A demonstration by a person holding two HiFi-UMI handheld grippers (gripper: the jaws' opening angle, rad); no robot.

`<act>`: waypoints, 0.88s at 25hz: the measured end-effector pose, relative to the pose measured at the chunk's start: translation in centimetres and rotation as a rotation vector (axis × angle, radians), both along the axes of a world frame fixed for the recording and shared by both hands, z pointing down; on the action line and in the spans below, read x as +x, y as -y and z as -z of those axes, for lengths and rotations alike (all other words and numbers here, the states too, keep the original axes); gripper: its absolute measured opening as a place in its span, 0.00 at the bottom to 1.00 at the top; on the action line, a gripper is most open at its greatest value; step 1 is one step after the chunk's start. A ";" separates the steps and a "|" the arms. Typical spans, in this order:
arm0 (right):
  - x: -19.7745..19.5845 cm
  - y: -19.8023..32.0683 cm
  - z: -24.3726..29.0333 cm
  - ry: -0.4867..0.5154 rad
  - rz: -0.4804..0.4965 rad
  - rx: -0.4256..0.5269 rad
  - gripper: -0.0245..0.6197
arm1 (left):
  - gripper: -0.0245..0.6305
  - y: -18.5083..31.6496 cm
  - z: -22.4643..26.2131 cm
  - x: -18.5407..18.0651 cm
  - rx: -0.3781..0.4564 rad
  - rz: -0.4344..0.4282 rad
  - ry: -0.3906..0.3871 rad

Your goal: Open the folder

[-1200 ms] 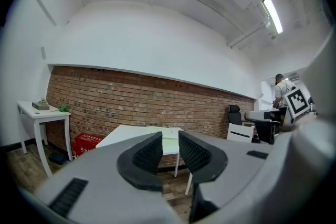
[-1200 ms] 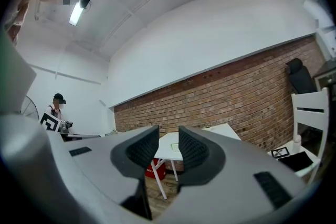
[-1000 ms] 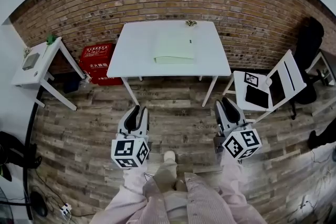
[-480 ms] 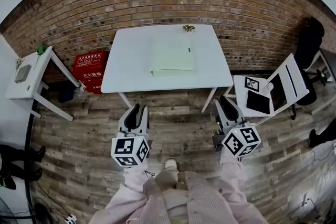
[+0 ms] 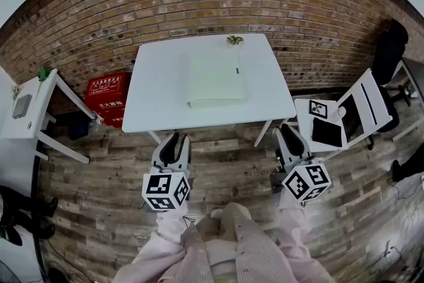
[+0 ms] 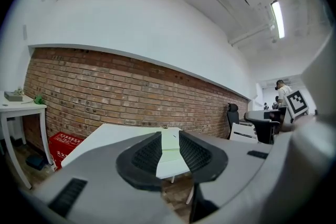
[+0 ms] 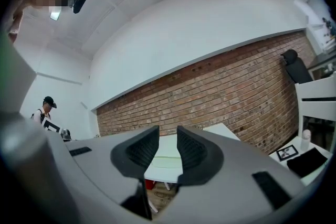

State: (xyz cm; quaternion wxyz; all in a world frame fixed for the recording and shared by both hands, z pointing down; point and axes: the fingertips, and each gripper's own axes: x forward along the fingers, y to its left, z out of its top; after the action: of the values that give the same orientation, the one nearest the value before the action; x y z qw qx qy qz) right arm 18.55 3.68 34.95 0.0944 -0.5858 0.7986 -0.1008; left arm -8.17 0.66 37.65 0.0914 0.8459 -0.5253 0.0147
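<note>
Left tongs [image 5: 175, 138] before table [image 5: 158, 93] (folder [image 5: 215, 79] atop)

We hold the left hand-held gripper [image 5: 175, 140] and the right hand-held gripper [image 5: 289, 136] out in front of us, side by side and well apart. Both point forward and roughly level. Their marker cubes [image 5: 165, 190] sit nearest our body. Each pair of jaws stands a little apart, with nothing between the pads. Our forearms, in pale pink sleeves [image 5: 167, 235], reach forward from our sides.
</note>
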 end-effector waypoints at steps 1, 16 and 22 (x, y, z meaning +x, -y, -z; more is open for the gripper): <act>0.1 0.5 0.1 0.000 -0.001 0.000 0.19 | 0.18 0.5 0.1 -0.1 0.002 0.002 -0.002; 0.1 12.7 -2.2 0.029 0.049 -0.072 0.19 | 0.18 10.3 -2.4 0.3 -0.071 0.045 -0.009; 0.3 18.6 -3.6 0.036 0.112 -0.134 0.19 | 0.18 15.3 -3.1 2.1 -0.105 0.049 -0.033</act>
State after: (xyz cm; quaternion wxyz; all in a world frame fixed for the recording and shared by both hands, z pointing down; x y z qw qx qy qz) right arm 18.88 -14.89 38.57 0.0632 -0.5431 0.8199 -0.1697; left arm -6.05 -14.63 40.80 0.1448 0.8270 -0.5426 0.0260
